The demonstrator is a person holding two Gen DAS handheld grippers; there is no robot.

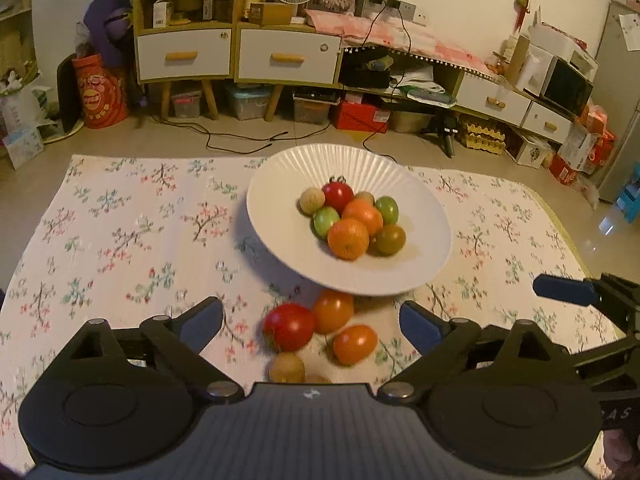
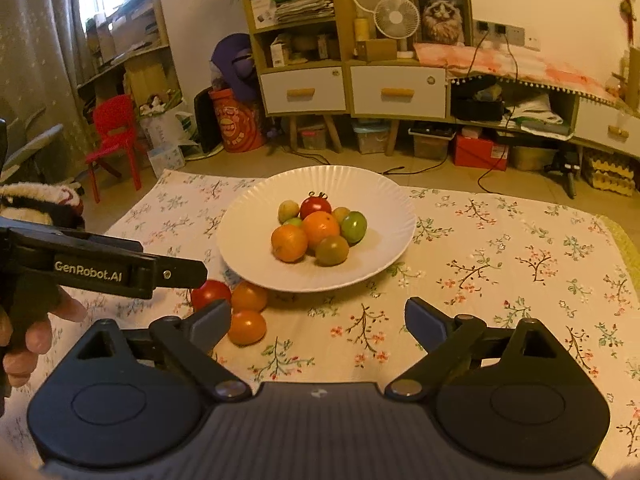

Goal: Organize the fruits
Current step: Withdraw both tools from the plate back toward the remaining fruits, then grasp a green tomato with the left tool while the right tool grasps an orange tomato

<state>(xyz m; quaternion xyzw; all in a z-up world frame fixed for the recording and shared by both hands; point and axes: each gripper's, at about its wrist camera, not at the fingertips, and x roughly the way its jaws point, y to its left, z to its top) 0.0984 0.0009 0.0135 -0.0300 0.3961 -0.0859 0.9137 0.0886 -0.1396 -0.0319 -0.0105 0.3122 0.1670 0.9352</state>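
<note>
A white ribbed plate [image 1: 280, 184] [image 2: 384, 204] on the floral cloth holds several fruits: oranges [image 1: 348, 239], green ones, a red one [image 1: 338, 195] and a tan one. In front of it on the cloth lie a red tomato [image 1: 289, 326] [image 2: 210, 294], two orange fruits [image 1: 333, 310] [image 1: 355, 344] [image 2: 247, 327] and a brown kiwi [image 1: 286, 368]. My left gripper [image 1: 310, 324] is open, its fingers on either side of these loose fruits, above them. My right gripper [image 2: 318, 322] is open and empty over bare cloth to their right.
The floral cloth [image 1: 120, 240] covers a low surface. The left gripper's body [image 2: 100, 268] and the hand shows at the left of the right wrist view. The right gripper's finger [image 1: 568, 290] shows at the right of the left wrist view. Cabinets and boxes stand beyond.
</note>
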